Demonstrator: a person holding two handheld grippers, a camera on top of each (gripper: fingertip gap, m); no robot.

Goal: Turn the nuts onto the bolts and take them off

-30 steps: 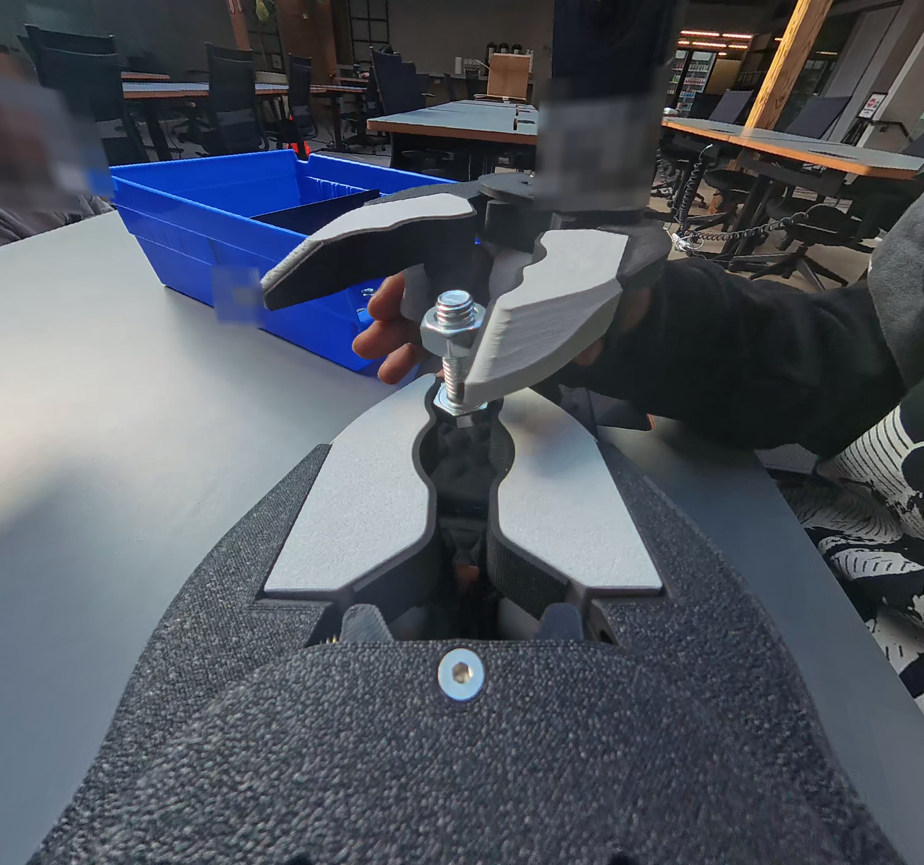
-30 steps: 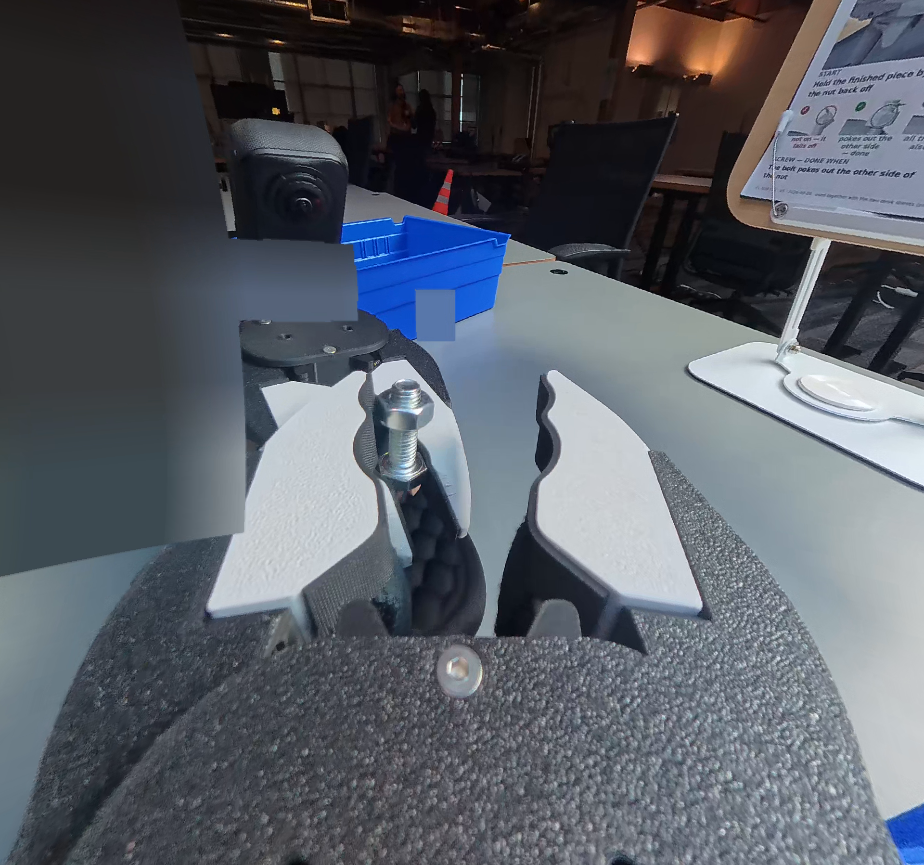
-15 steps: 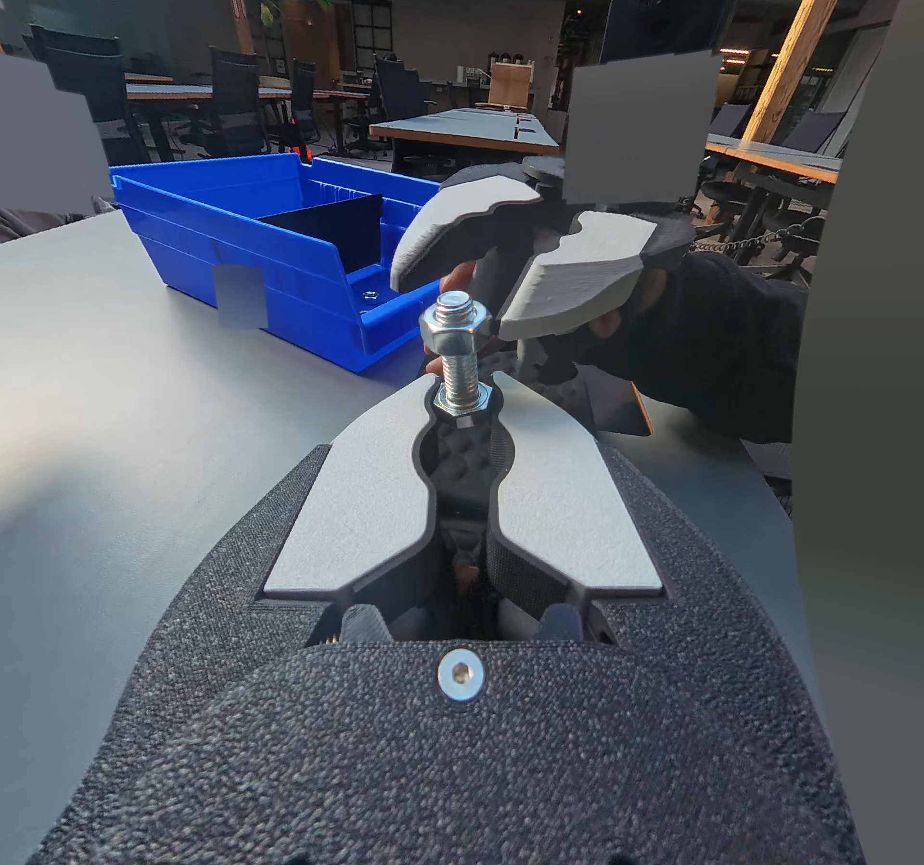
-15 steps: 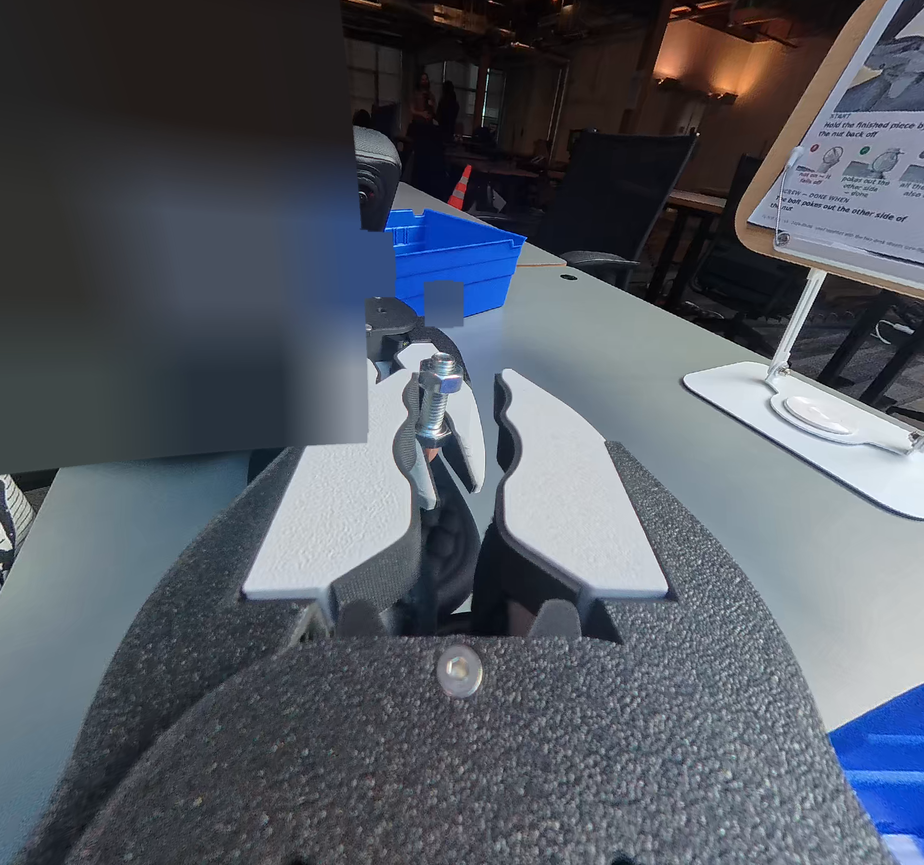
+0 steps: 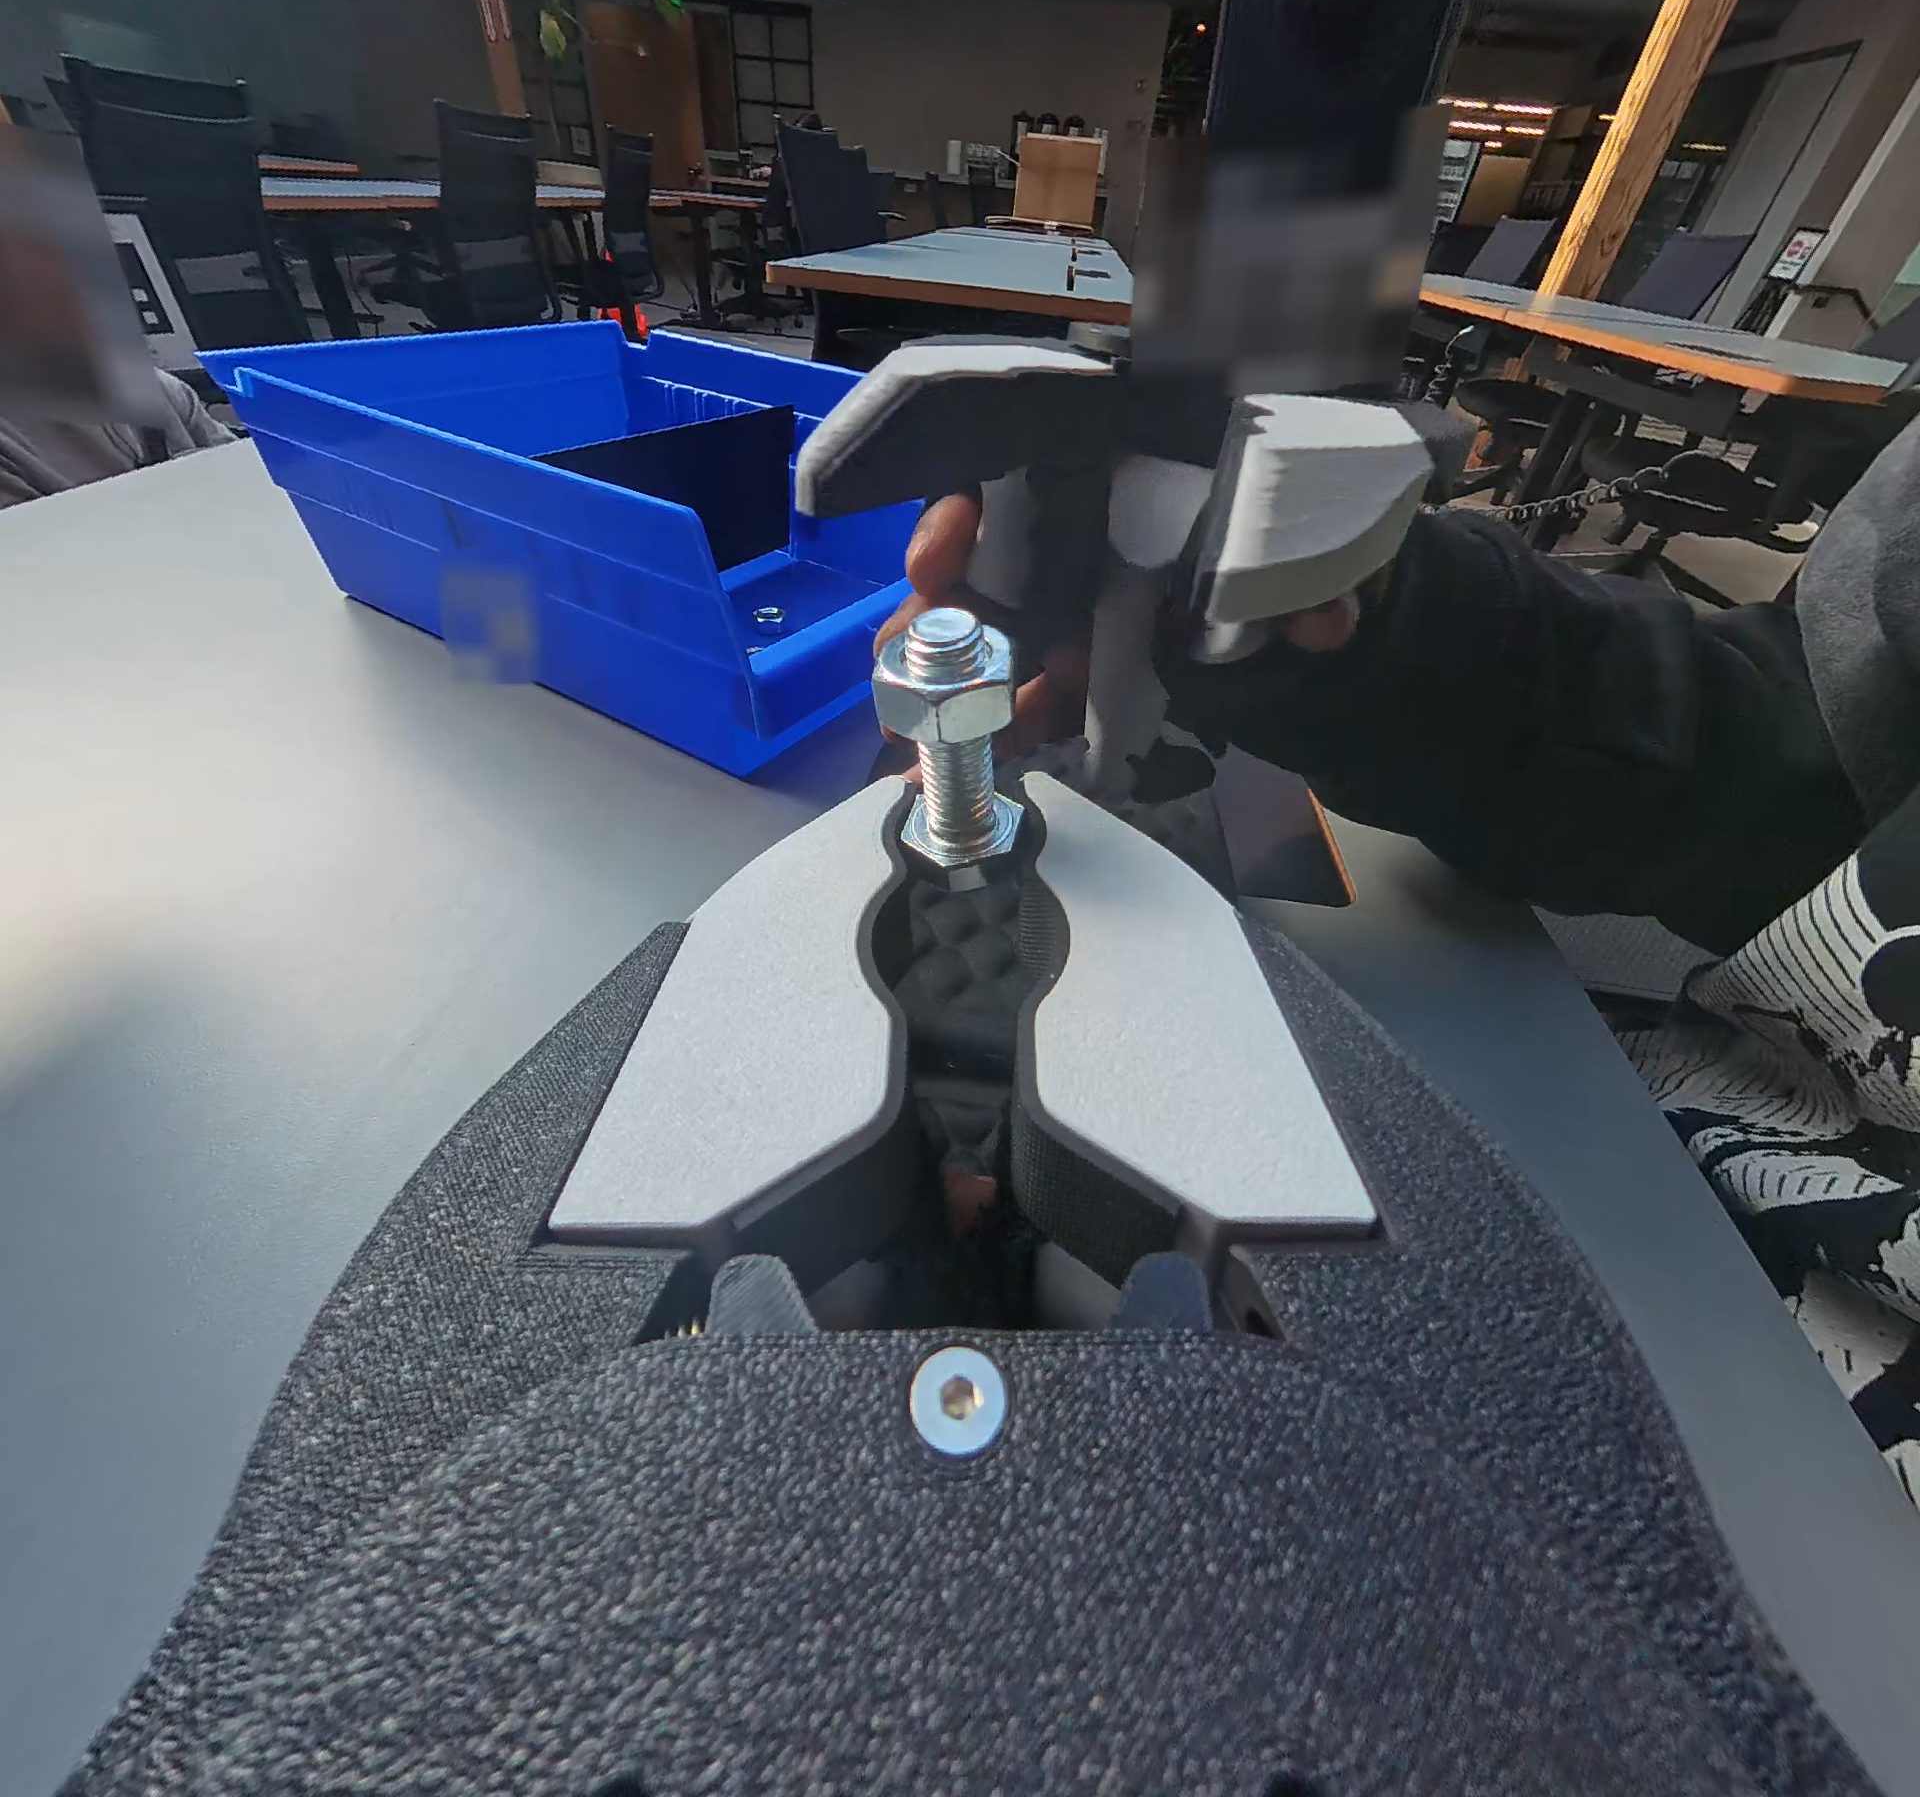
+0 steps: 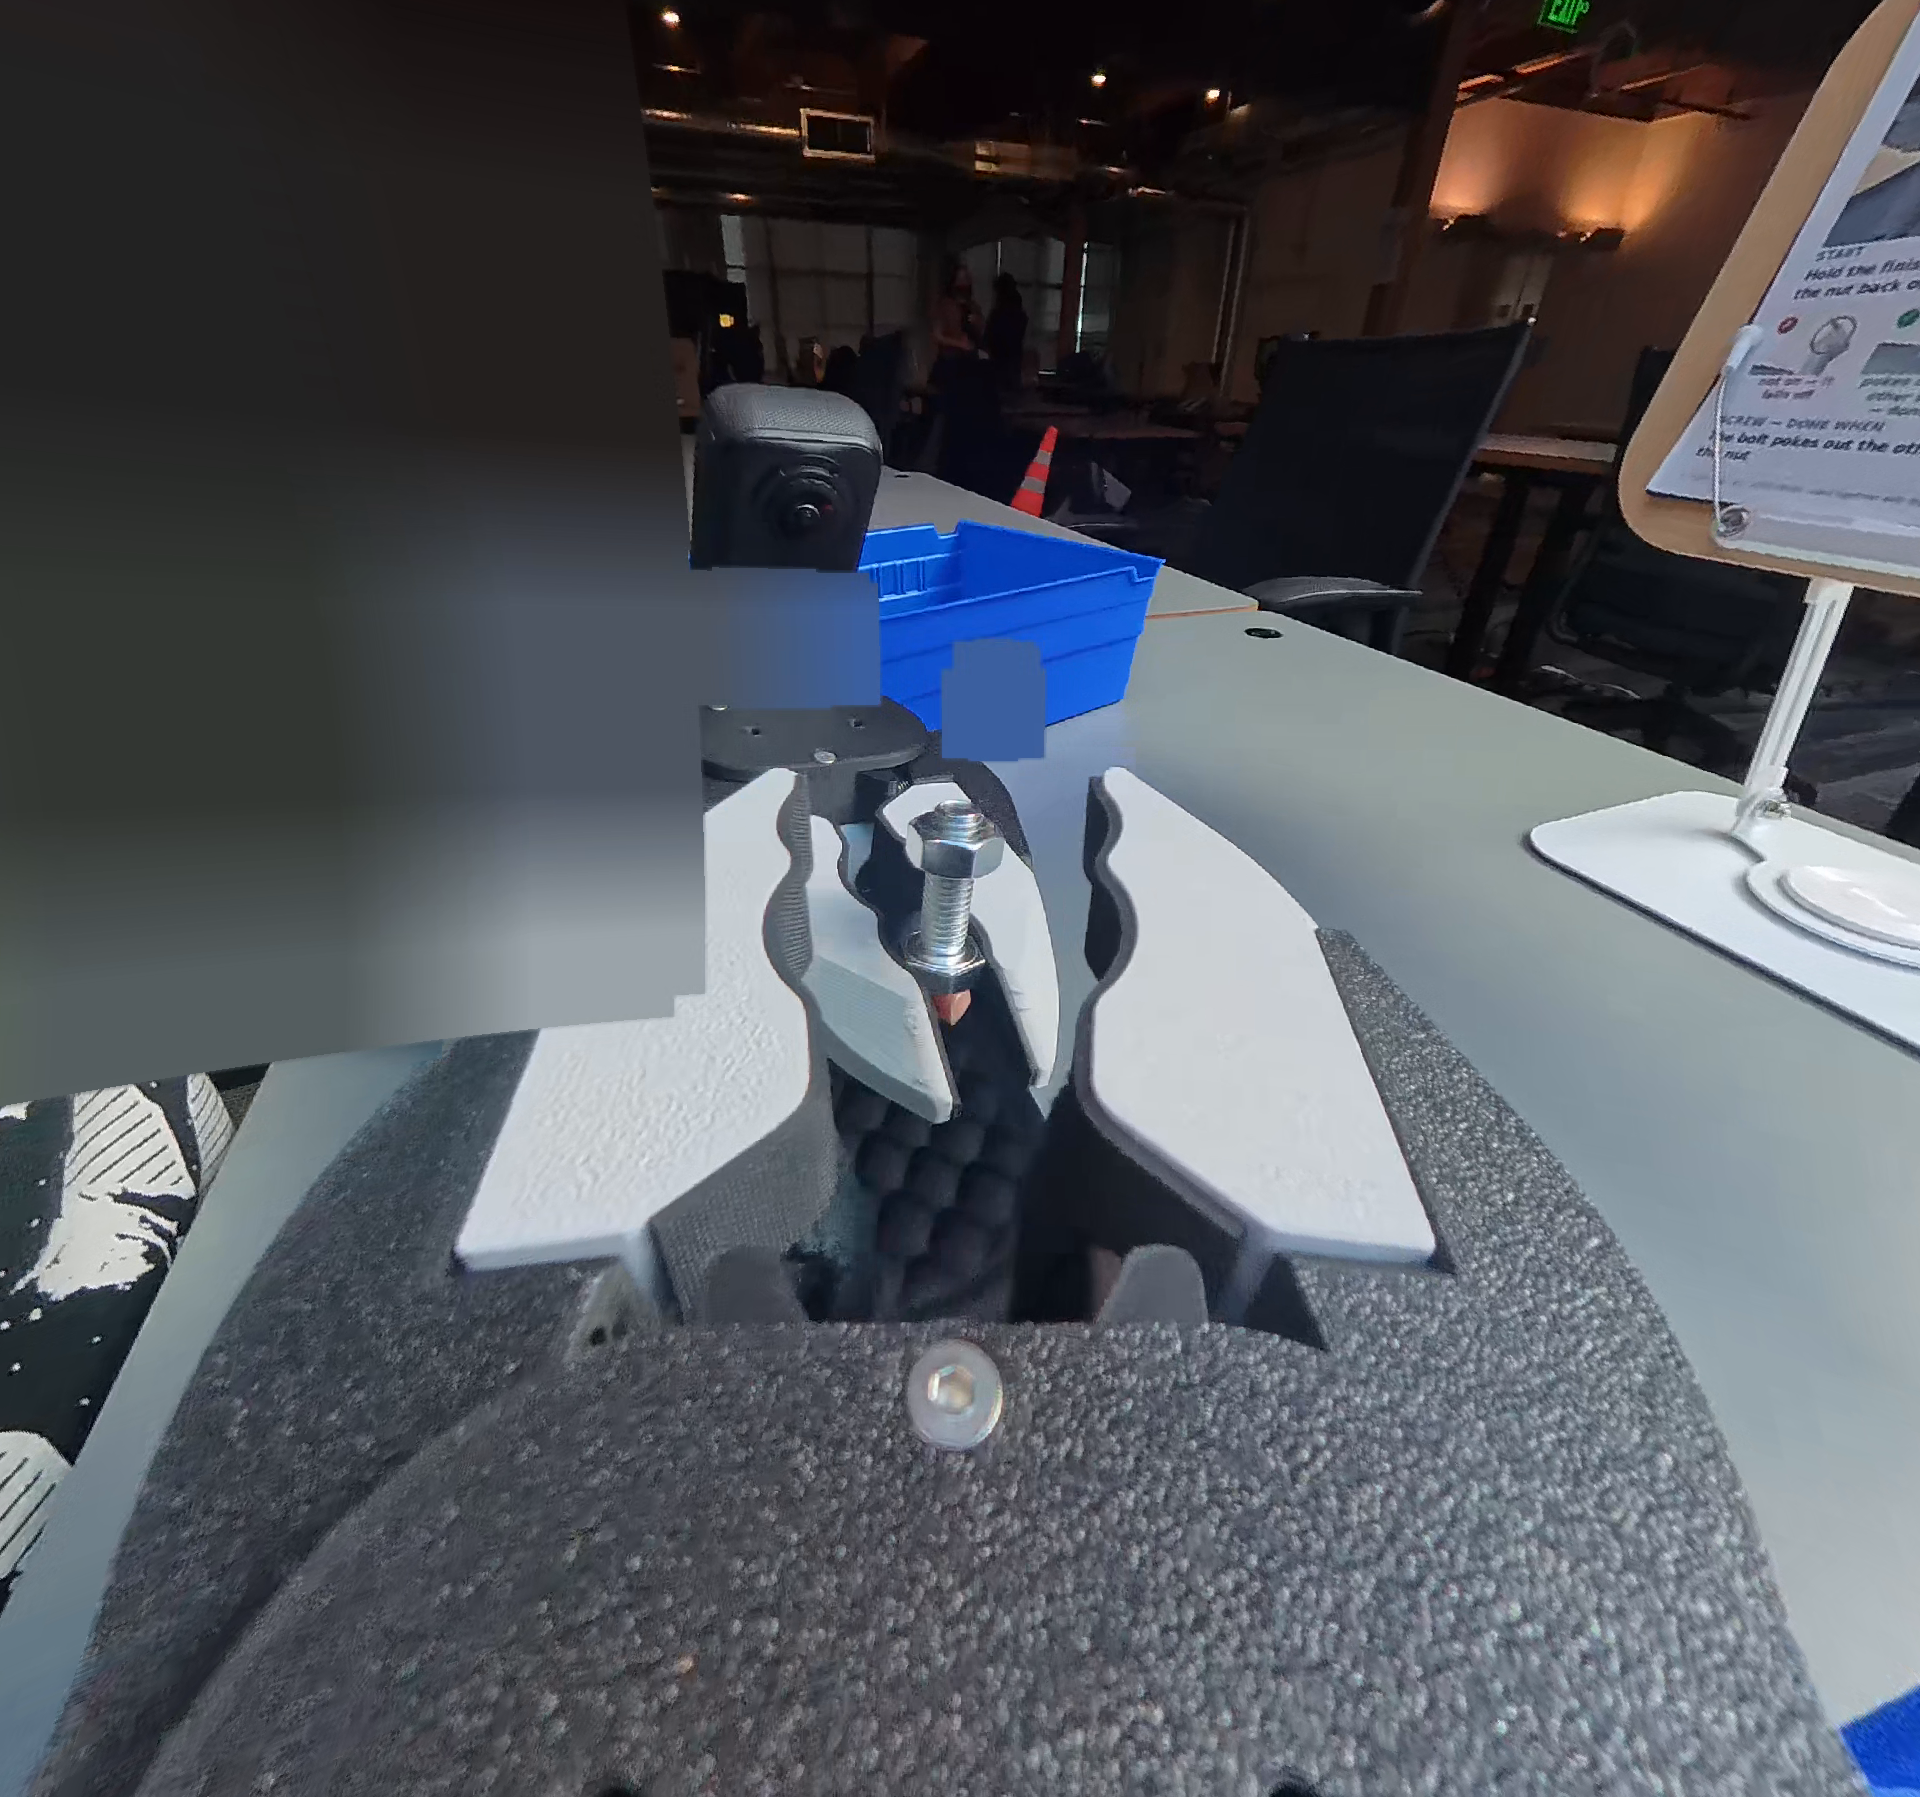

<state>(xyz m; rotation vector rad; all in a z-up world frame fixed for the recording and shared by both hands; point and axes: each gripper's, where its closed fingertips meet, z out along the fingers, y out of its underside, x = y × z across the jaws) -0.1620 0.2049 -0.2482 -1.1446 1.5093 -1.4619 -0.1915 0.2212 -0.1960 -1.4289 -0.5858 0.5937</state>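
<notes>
A silver bolt (image 5: 954, 791) stands upright with its hex head clamped between my left gripper's (image 5: 961, 807) shut fingers. A hex nut (image 5: 943, 693) sits near the top of the thread, and the bolt tip pokes out above it. My right gripper (image 5: 1039, 552) hangs open just behind and above the nut, held by a hand in a black sleeve, and does not touch it. In the right wrist view the right gripper (image 6: 940, 802) is open, with its fingers either side of the nut (image 6: 951, 848) and the bolt (image 6: 943, 916).
A blue bin (image 5: 499, 500) with a black divider stands on the grey table (image 5: 260, 864) to the far left and holds a loose nut (image 5: 769, 617). It also shows in the right wrist view (image 6: 1018, 625). An instruction board (image 6: 1787, 397) on a white base (image 6: 1662, 864) stands at the right. There is about 6 centimetres between the tips of the two grippers.
My right gripper has left the nut, narrowed as it drew back, then opened wide again around the bolt. My left gripper has kept the bolt clamped and still.
</notes>
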